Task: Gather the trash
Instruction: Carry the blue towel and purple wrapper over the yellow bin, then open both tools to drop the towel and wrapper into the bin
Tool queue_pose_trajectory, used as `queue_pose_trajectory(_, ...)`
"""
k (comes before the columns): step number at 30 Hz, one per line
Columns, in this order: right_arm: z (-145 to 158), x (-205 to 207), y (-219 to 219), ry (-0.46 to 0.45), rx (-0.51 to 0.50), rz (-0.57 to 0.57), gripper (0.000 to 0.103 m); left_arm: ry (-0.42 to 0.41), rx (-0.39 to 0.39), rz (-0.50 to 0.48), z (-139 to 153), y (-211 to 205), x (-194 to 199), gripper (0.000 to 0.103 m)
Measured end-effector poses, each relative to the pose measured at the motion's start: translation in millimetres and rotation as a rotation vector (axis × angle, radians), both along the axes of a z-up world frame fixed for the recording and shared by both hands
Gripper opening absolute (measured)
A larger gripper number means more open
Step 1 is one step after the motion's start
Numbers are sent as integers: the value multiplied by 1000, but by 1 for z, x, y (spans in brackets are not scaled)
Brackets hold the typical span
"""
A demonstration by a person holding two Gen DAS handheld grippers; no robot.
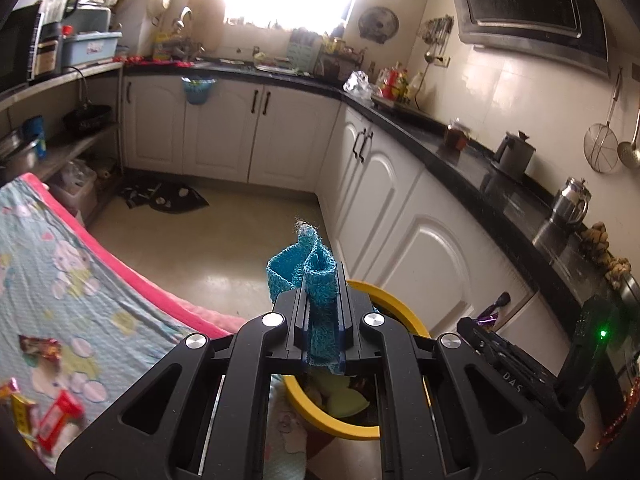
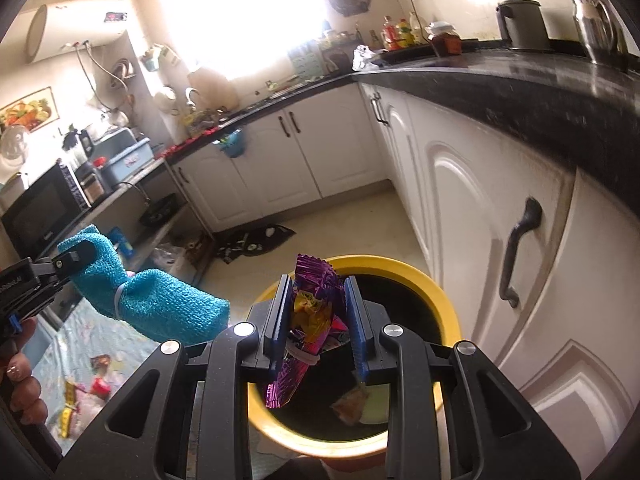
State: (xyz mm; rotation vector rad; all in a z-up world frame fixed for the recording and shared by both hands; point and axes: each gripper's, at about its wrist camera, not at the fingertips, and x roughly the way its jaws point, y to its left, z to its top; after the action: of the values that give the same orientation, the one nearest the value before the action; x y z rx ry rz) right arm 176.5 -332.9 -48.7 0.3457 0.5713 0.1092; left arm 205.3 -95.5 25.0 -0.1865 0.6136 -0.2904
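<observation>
Over the yellow bin (image 2: 436, 300), the right claw (image 2: 316, 316) grips a purple wrapper (image 2: 316, 312); the left claw (image 1: 320, 312) clamps a blue cloth (image 1: 316, 276) beside it. Centre each above the opening before releasing.

White cabinets (image 1: 224, 128) run under a black counter (image 1: 472, 160) bearing a grey kettle (image 1: 514, 154); a microwave (image 2: 36, 210) sits left.

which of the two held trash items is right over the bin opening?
The purple wrapper in the right gripper, above the yellow-rimmed bin. The left gripper's blue mesh cloth hangs left of it.
</observation>
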Motion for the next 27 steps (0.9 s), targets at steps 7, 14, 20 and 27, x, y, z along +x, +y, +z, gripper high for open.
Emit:
queue_pose_trajectory(7,-26,10,-3,62,-17,-30,27,58,14,-28,-29,-21,16,5)
queue_pose_trajectory(14,-41,14,2,99,-37,-22,31,112,9,-45,-53,-31,29,6)
queue_pose_trajectory(20,-49,20,3,131,-30,-8,33,158,-20,-48,-69,-31,38,7)
queue_pose_trajectory(27,-54,24,1,160,-17,-18,55,190,-39,-46,-80,-28,42,20)
